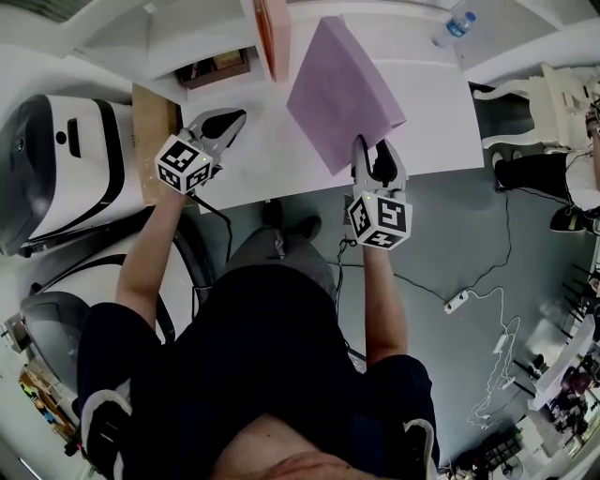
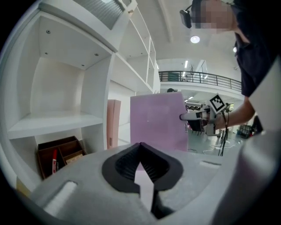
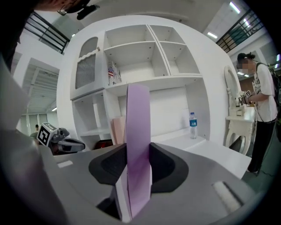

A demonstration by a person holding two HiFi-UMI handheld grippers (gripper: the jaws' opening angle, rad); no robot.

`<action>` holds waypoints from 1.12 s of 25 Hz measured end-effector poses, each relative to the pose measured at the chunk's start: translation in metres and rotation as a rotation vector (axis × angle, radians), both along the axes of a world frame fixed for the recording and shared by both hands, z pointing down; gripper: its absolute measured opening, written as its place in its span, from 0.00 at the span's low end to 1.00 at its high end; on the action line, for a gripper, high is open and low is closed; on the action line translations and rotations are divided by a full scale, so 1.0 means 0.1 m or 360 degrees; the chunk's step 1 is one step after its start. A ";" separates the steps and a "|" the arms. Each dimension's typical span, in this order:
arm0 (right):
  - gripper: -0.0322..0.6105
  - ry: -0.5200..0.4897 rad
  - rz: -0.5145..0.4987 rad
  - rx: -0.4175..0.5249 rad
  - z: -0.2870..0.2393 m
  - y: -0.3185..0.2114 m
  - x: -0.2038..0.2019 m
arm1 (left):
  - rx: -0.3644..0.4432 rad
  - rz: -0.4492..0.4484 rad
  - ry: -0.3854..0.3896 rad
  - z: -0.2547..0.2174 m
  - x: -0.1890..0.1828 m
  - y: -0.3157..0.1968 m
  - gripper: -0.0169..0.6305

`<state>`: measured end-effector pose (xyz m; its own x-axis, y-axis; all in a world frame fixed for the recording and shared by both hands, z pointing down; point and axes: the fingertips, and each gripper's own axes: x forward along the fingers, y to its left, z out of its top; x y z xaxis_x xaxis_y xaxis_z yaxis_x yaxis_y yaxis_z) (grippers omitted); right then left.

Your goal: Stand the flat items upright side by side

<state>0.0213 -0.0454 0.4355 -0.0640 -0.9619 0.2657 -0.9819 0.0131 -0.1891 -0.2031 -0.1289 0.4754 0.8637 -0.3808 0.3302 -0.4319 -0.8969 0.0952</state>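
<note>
A flat purple book (image 1: 342,92) is lifted off the white desk (image 1: 262,159), tilted on edge, with my right gripper (image 1: 375,167) shut on its near corner. In the right gripper view the purple book (image 3: 137,145) stands edge-on between the jaws. A pink flat item (image 1: 272,36) stands upright at the back of the desk, also seen as the pink item (image 2: 113,123) beside the shelf wall. My left gripper (image 1: 225,122) hovers over the desk's left part, jaws shut with nothing between them. The left gripper view shows the purple book (image 2: 158,125) face-on, with the right gripper (image 2: 193,117) at its right edge.
A brown wooden organiser (image 1: 216,70) with small items sits at the back left under the shelf. A water bottle (image 1: 455,26) stands at the back right. A white shelf unit (image 3: 145,57) rises behind the desk. A person (image 3: 263,110) stands by a white side table at right.
</note>
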 end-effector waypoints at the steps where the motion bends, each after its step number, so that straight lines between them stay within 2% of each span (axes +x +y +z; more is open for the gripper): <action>1: 0.28 0.0022 0.0000 0.0005 -0.01 -0.04 0.00 | 0.0004 -0.0011 0.0003 -0.01 -0.02 0.00 0.03; 17: 0.28 0.0304 -0.0006 0.0048 -0.10 -0.75 -0.07 | 0.0162 -0.0310 -0.0063 -0.26 -0.33 -0.17 0.02; 23: 0.28 0.0328 -0.0005 0.0044 -0.02 -1.04 -0.12 | 0.0194 -0.0422 -0.0045 -0.38 -0.42 -0.21 0.02; 28: 0.28 0.0353 -0.0014 0.0049 0.01 -1.25 -0.15 | 0.0221 -0.0431 -0.0049 -0.45 -0.41 -0.18 0.02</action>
<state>0.0059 -0.1708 0.4363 -0.0157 -0.9695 0.2448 -0.9992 0.0244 0.0322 -0.2446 -0.1467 0.4306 0.7148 -0.6392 0.2836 -0.6580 -0.7522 -0.0369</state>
